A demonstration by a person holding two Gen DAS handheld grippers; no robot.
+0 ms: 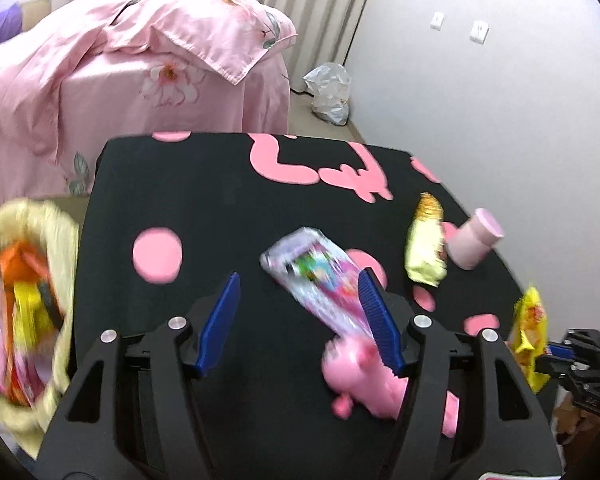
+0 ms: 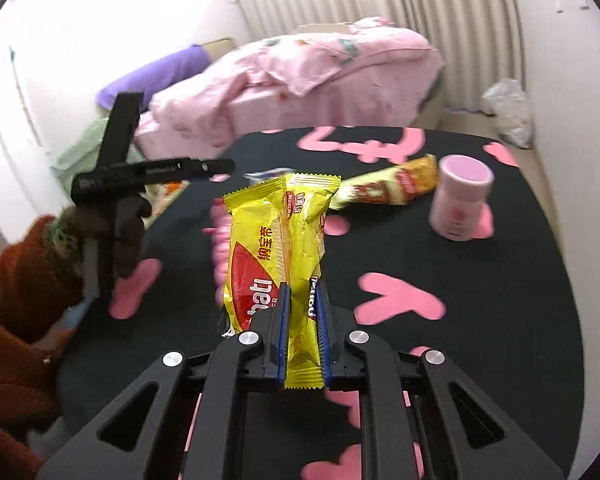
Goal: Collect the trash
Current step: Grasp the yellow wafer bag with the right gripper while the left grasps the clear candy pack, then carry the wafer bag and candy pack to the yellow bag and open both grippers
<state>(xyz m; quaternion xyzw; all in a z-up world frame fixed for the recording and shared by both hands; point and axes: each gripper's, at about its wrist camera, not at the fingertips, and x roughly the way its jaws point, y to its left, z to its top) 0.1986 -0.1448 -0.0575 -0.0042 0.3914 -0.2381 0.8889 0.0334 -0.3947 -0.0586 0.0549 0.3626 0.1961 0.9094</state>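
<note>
The table (image 1: 204,200), under its black cloth with pink shapes, carries the remaining work; off its left edge sits the pale trash bag (image 1: 56,240), mouth open and already holding wrappers.

My right gripper (image 2: 302,308) is clamped together on the yellow wafer wrapper (image 2: 276,248), pads pinching only its lower end, so most of the pack stands free above the jaws. Risk one: the film is slick and the hold shallow; a quick swing toward the bag could let it slide out or fold over and drop short on the cloth.

My left gripper (image 1: 300,312) stands apart, holding nothing. The silver snack packet (image 1: 316,276) lies flat between and ahead of its fingers, touching or just beside the right-hand one (blur prevents a firmer reading). Risk two: closing on a flat packet may push it along the cloth rather than pinch it. A pink toy (image 1: 360,372) lies close under that same finger and could be caught instead.

Further right lie the cream-and-gold wrapper (image 1: 424,248) and, just beside it, the pink bottle (image 2: 460,200), standing upright. Risk three: reaching for that wrapper could knock the bottle over, and it may not be trash at all.
</note>
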